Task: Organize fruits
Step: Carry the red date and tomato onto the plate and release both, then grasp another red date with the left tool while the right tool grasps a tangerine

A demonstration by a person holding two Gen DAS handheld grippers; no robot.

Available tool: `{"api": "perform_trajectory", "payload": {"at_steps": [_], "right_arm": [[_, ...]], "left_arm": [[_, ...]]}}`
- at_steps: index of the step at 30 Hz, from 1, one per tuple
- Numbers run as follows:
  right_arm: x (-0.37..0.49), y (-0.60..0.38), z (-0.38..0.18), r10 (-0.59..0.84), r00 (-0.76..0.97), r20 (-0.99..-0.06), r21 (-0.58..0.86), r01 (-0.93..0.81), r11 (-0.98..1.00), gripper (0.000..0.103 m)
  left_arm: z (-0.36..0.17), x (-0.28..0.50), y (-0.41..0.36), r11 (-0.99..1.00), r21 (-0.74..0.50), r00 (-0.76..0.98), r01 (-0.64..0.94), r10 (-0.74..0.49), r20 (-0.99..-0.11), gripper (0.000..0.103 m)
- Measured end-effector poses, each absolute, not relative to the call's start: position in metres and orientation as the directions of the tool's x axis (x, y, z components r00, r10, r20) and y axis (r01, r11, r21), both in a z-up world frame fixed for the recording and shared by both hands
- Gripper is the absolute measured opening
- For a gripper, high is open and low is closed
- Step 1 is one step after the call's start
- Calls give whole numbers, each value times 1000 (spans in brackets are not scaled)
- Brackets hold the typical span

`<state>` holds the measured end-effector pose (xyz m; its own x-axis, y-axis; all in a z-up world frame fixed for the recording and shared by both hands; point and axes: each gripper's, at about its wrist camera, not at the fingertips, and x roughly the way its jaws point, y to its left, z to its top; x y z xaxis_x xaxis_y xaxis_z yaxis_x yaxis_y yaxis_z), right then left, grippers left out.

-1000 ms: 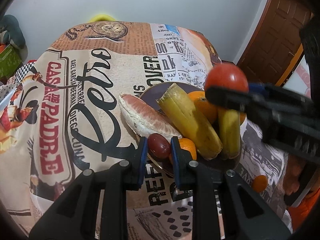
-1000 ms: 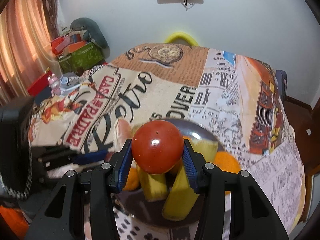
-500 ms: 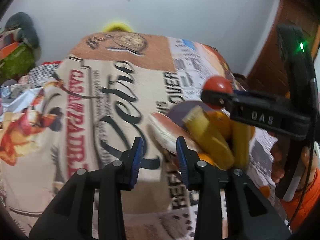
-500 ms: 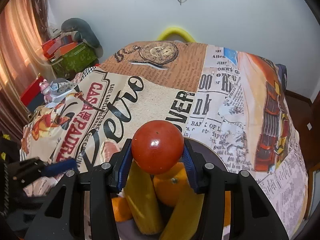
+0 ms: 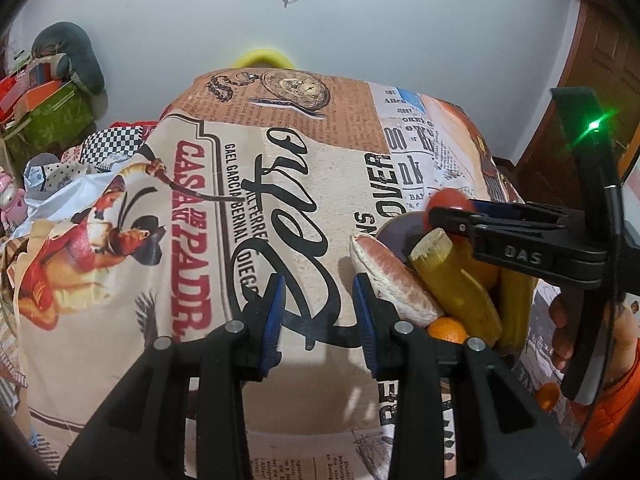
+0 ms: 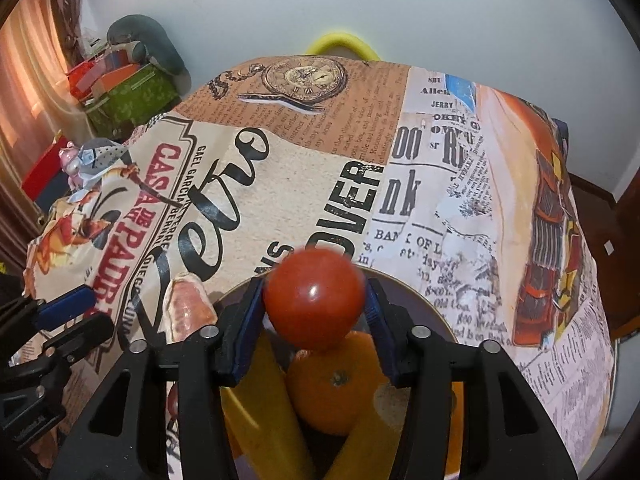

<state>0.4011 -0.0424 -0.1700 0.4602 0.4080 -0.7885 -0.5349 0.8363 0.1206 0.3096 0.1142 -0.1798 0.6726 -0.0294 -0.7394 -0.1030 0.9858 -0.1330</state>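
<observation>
The left gripper (image 5: 318, 316) has let the grape go and pulled back, jaws apart and empty over the printed tablecloth (image 5: 328, 184), so that fruit looks delivered. To its right the plate (image 6: 420, 300) holds a pomelo segment (image 5: 394, 280), bananas (image 5: 456, 288) and oranges (image 6: 340, 384), and above it the right gripper (image 6: 314, 312) still clamps the tomato (image 6: 314, 300), next to go down, I'd say; behind, a white wall (image 6: 440, 12) and clutter at left.
</observation>
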Motion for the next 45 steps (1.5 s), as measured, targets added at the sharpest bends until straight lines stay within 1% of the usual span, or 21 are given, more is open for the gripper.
{"api": "perform_trajectory", "payload": {"at_steps": [1, 3, 5, 10, 18, 20, 23, 24, 25, 26, 29, 31, 35, 37, 41, 44, 45], "right_arm": [[399, -45, -168, 409, 463, -786, 120, -535, 836, 57], [393, -49, -165, 422, 465, -778, 127, -542, 831, 59], [387, -55, -161, 418, 479, -772, 121, -535, 836, 59], [366, -73, -139, 466, 495, -733, 164, -536, 828, 59], [316, -109, -98, 467, 570, -676, 133, -529, 838, 59], [299, -122, -92, 463, 586, -665, 126, -523, 843, 59], [282, -138, -89, 440, 609, -659, 99, -511, 854, 60], [276, -143, -90, 433, 615, -659, 92, -505, 858, 65], [271, -149, -91, 425, 619, -661, 89, -498, 863, 68], [268, -154, -94, 416, 618, -667, 86, -491, 867, 69], [260, -167, -106, 397, 600, -695, 92, -472, 877, 69], [256, -172, -115, 382, 586, -715, 92, -462, 882, 69], [251, -175, -140, 366, 532, -764, 90, -474, 876, 69], [251, -173, -153, 352, 494, -795, 87, -481, 872, 69], [252, -171, -177, 362, 432, -826, 119, -494, 861, 68], [250, -173, -195, 359, 405, -841, 136, -484, 864, 64], [250, -173, -198, 358, 396, -846, 140, -482, 865, 60]], "left_arm": [[-180, 309, 113, 986, -132, 673, -100, -30, -739, 34], [-177, 307, 110, 987, -132, 674, -95, -34, -738, 34], [-174, 303, 108, 987, -133, 677, -91, -37, -735, 34], [-157, 289, 99, 990, -121, 693, -79, -33, -720, 34], [-122, 256, 78, 993, -107, 727, -46, -40, -686, 35], [-113, 244, 70, 994, -100, 737, -36, -41, -675, 44], [-105, 230, 58, 996, -85, 747, -21, -41, -664, 49], [-103, 226, 54, 996, -83, 746, -14, -45, -664, 50], [-102, 222, 50, 996, -84, 744, -6, -52, -666, 54], [-101, 219, 48, 996, -86, 743, -3, -55, -667, 59], [-100, 207, 38, 996, -87, 741, 5, -62, -669, 67], [-103, 200, 31, 996, -87, 735, 15, -70, -675, 69], [-117, 197, 19, 994, -99, 697, 38, -97, -711, 70], [-129, 200, 13, 993, -110, 659, 51, -116, -743, 70], [-152, 203, 2, 994, -93, 615, 61, -110, -780, 70], [-164, 207, -1, 993, -103, 588, 65, -121, -800, 70], [-168, 209, -2, 992, -106, 577, 70, -127, -807, 70]]}}
